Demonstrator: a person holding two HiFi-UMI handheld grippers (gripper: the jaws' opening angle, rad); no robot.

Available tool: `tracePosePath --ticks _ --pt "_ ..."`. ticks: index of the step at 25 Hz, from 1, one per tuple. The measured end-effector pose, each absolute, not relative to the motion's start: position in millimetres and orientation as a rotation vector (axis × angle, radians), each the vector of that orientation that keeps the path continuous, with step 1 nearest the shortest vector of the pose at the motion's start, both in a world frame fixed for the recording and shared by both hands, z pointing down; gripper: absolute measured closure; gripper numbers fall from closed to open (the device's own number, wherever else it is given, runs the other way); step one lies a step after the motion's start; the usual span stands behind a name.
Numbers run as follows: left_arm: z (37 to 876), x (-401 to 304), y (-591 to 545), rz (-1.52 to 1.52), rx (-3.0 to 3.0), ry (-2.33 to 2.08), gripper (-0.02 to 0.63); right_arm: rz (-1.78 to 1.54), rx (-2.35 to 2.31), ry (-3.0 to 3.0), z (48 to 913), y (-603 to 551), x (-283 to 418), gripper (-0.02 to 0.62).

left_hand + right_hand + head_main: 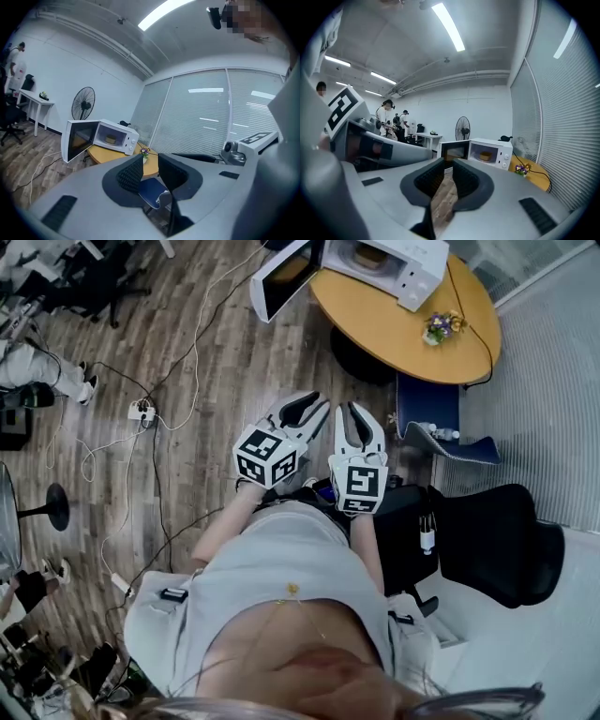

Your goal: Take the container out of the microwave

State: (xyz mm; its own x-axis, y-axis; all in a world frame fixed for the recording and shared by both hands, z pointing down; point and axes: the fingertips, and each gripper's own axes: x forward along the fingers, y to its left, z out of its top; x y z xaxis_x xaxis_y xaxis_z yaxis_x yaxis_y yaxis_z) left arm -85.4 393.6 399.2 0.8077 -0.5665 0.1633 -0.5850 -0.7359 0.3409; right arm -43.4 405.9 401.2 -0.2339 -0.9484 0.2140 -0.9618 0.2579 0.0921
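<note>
container: kept inside open-doored microwave; left gripper and right gripper: jaws parted, nothing held.

The person wears a pale grey short-sleeved shirt. A thin gold chain lies on the chest, and a small black clip sits at one sleeve's edge. The left claw has a smooth white plastic shell, two curved fingers lined in black, and a cube faced with black-and-white square markers. The right claw is of the same make, white with black lining, and carries its own marker cube. In the left gripper view the black pads show a fine ribbed grid set in a dark grey hollow. A shallow black slot marks the grey shell.
</note>
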Motion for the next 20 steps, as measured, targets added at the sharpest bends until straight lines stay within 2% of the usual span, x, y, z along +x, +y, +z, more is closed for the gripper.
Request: tracePosePath --ticks 20 --pt "400 -44 364 0.045 2.597 -0.976 0.505 0.079 1.733 -2.355 406 380 7 0.518"
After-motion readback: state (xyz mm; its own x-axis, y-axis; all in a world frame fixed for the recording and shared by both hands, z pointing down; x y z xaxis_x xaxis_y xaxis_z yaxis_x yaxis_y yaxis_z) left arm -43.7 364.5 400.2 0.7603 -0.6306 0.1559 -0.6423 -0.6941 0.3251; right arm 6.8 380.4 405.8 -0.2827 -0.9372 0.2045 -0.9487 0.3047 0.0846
